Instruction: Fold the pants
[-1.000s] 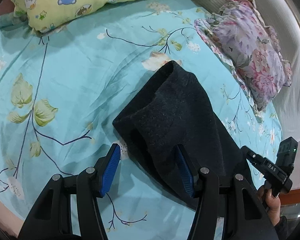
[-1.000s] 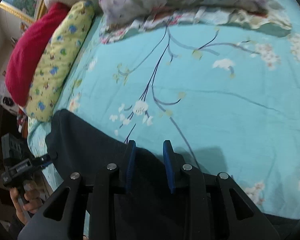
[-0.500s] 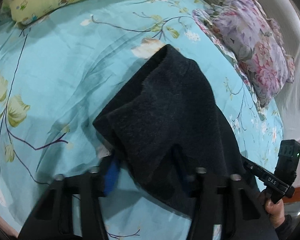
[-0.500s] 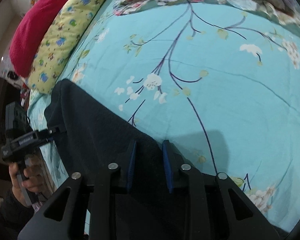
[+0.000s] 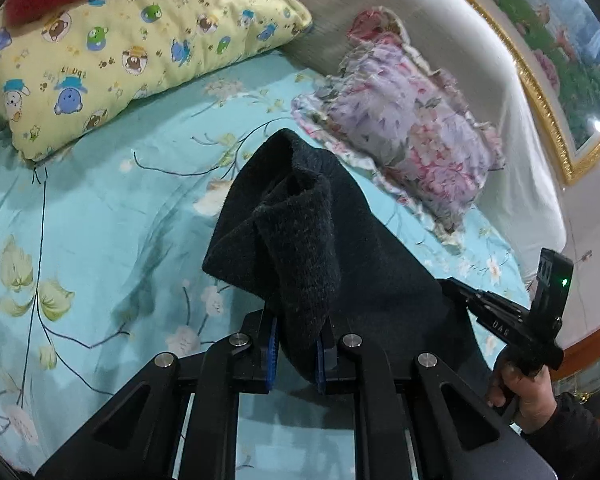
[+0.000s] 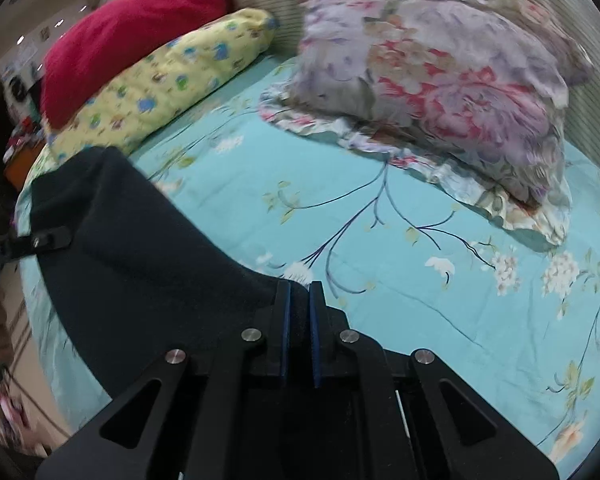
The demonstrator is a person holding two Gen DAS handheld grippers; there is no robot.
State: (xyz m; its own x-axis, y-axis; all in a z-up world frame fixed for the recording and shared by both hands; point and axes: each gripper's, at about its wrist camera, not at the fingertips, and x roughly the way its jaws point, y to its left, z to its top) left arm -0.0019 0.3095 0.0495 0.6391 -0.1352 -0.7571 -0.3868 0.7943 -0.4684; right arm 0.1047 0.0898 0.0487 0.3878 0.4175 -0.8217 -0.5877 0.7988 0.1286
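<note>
Black fleece pants (image 5: pixel 340 248) lie on the turquoise flowered bed (image 5: pixel 100 220), one end bunched up off the sheet. Left claw (image 5: pixel 296 344) has just closed and pinches that bunched end. Right claw (image 6: pixel 299 328) has just closed on the pants' edge near the bed's front side.
</note>
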